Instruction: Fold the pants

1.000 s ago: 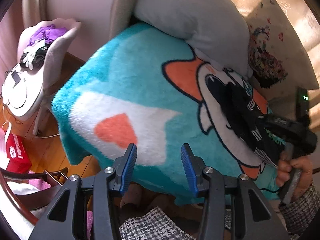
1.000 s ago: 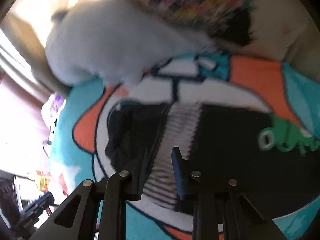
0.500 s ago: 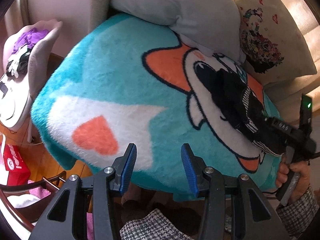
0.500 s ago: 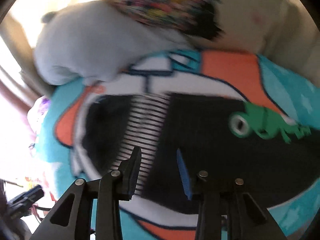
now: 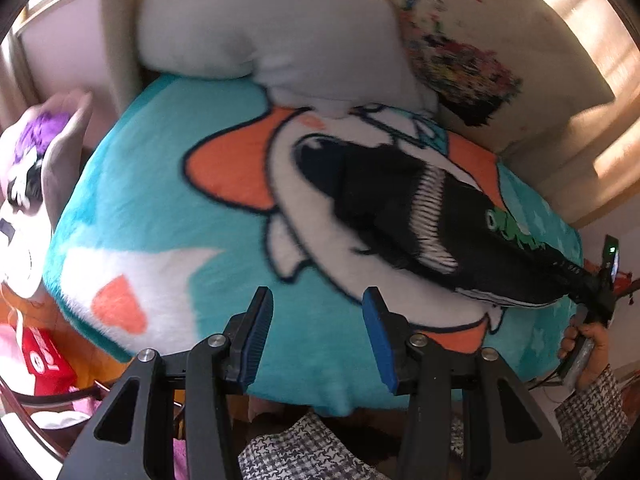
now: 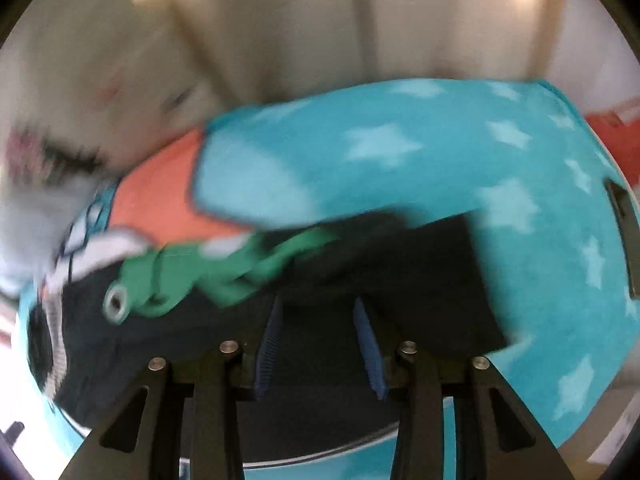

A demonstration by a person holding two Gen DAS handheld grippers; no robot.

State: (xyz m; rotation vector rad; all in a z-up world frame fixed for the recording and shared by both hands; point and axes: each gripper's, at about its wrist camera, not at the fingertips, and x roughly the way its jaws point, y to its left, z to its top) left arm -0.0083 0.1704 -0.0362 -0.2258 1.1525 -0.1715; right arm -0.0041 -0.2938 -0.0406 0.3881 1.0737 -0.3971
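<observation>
Across the middle of a fluffy turquoise blanket with orange and white cartoon shapes (image 5: 168, 184), a pair of black pants with a white striped band and a green lizard print (image 5: 400, 216), stretched long from the blanket's centre out to its right edge in the left wrist view. Above the blanket, a plump grey cushion (image 5: 264, 20), its lower corner resting on the orange patch, and beside it a cream pillow with a multicoloured print (image 5: 460, 64), leaning on a beige sofa back (image 5: 568, 128).

Low in the left wrist view, the left gripper (image 5: 318, 336), blue-padded fingers (image 5: 256, 336) spread with only blanket showing between them, nothing pinched. Off to the left, a pale chair holding a purple bundle (image 5: 36, 148) and a red box (image 5: 44, 360) on an orange wooden floor (image 5: 48, 312). At the right edge, a hand in a houndstooth sleeve (image 5: 584, 344) around the handle of the right gripper, whose body reaches the far end of the pants.

Close up in the right wrist view, heavily blurred, the right gripper (image 6: 318, 340) over dark pants cloth, jaws opening, blue pads (image 6: 368, 344) apart; apparently clear of the fabric, no fold seen caught between them, though hard to be sure through the smear. Green lizard print (image 6: 192, 280) just left of the fingers, star-patterned turquoise blanket behind
</observation>
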